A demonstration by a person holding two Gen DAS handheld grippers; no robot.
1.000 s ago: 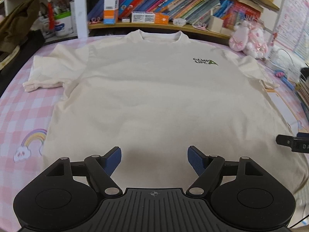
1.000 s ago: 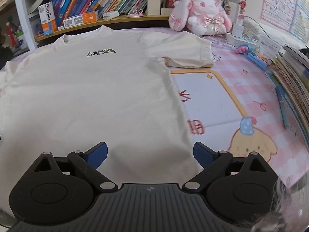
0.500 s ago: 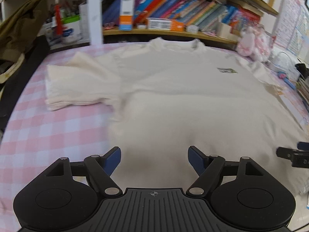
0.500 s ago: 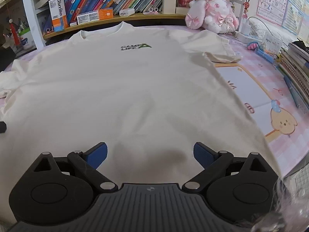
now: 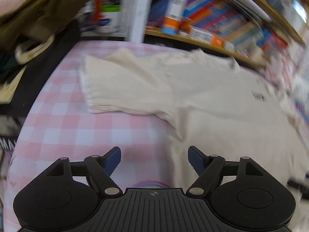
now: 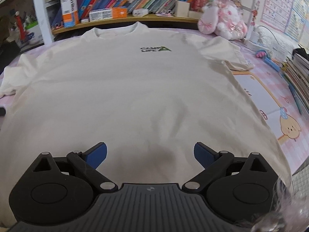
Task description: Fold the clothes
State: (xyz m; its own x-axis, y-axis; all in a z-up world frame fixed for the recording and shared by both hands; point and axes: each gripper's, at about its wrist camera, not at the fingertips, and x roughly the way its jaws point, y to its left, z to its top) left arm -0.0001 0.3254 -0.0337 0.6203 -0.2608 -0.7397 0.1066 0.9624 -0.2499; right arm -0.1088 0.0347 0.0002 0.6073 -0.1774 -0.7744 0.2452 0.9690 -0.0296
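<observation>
The cream short-sleeved cotton T-shirt (image 6: 135, 89) with a small dark chest logo (image 6: 155, 49) lies spread flat, front up, on the pink-and-white checked cloth (image 5: 73, 127) covering the table, collar at the far edge by the wooden bookshelf (image 6: 123, 18) and hem at the near edge. Both sleeves lie out to the sides, and no fold shows anywhere in it, so the folding looks not yet begun: sleeves, sides and length all remain. The left gripper (image 5: 154, 159) hangs over the shirt's near left side edge, below the left sleeve (image 5: 119, 89), its blue-padded jaws spread wide with nothing between them. The right gripper (image 6: 150, 154) hovers above the near middle of the shirt, jaws equally wide and empty. A pink plush rabbit (image 6: 222, 24) sits far right beside stacked books.
</observation>
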